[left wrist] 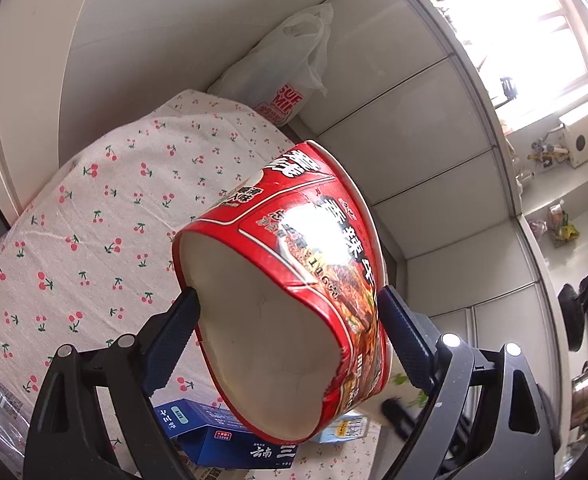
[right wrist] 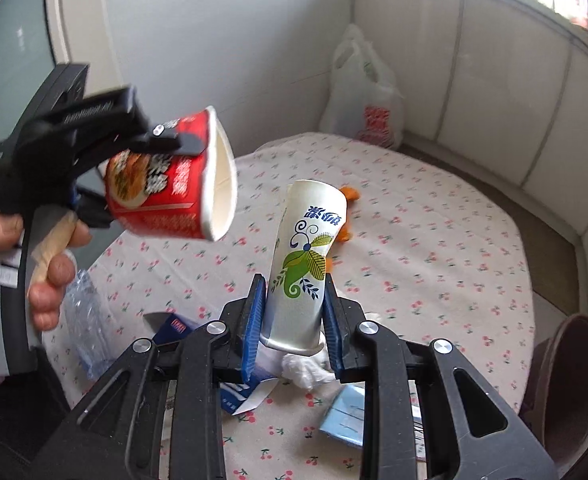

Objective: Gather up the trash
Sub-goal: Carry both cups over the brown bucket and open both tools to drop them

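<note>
My left gripper (left wrist: 289, 316) is shut on a red instant-noodle bowl (left wrist: 294, 272), squeezing it out of round and holding it in the air above the table. The same bowl (right wrist: 165, 184) and left gripper (right wrist: 149, 176) show at the upper left of the right wrist view. My right gripper (right wrist: 294, 308) is shut on a white paper cup (right wrist: 304, 264) with blue and green leaf print, held upside down and tilted above the table. Blue cartons (left wrist: 229, 436) and a crumpled tissue (right wrist: 302, 368) lie on the cherry-print tablecloth (right wrist: 434, 248) below.
A white plastic bag (right wrist: 366, 96) stands beyond the table's far edge by the wall panels. Orange peel (right wrist: 350, 196) lies behind the cup. A crushed clear plastic bottle (right wrist: 85, 312) lies at the left. A brown bin (right wrist: 574, 384) stands at the right of the table.
</note>
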{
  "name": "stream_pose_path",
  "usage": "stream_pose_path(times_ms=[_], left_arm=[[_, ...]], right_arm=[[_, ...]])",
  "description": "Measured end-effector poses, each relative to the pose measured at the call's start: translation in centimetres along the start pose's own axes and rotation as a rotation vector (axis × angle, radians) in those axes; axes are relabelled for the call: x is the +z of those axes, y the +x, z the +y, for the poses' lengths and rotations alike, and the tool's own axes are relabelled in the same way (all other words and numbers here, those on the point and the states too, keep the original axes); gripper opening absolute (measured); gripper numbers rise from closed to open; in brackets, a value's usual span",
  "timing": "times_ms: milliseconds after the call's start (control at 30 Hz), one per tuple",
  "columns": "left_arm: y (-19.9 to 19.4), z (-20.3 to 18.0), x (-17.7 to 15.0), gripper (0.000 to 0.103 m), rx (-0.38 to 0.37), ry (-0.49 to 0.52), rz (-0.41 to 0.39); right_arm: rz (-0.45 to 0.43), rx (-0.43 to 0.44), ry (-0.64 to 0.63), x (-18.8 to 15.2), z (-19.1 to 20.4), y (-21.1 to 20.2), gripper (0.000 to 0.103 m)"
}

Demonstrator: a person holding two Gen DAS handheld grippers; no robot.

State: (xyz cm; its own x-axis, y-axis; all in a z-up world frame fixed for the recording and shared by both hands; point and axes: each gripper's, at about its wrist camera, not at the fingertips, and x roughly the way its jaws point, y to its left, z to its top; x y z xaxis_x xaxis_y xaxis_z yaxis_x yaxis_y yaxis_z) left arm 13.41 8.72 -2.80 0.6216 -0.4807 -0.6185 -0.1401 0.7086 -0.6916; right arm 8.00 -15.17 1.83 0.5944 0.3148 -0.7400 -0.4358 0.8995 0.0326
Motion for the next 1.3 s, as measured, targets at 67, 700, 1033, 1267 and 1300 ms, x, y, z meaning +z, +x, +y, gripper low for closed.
stream_pose_path(times_ms=[67, 700, 1033, 1267, 1300], left_arm=[[-0.2, -0.9, -0.3, 0.087, 0.005, 0.036, -0.015], [3.1, -9.3, -5.6, 0.087, -0.045, 0.194, 0.051], [6.4, -17.1, -9.4, 0.087, -0.075, 0.346, 0.107], [10.1, -24.1, -12.2, 0.087, -0.117, 0.445, 0.172], [10.5, -24.9, -12.6, 0.087, -0.116, 0.456, 0.178]], right_arm=[[-0.029, -0.033, 0.034, 0.0, -0.8, -1.0, 0.026], [-0.274, -0.322, 0.405, -2.1, -12.7, -11.1, 0.026], [-0.238, -0.644, 0.706, -7.0, -23.9, -12.8, 0.030], [-0.236, -0.831, 0.834, -10.8, -27.2, -15.8, 0.090], [-0.235, -0.848, 0.848, -11.2, -27.5, -16.2, 0.091]])
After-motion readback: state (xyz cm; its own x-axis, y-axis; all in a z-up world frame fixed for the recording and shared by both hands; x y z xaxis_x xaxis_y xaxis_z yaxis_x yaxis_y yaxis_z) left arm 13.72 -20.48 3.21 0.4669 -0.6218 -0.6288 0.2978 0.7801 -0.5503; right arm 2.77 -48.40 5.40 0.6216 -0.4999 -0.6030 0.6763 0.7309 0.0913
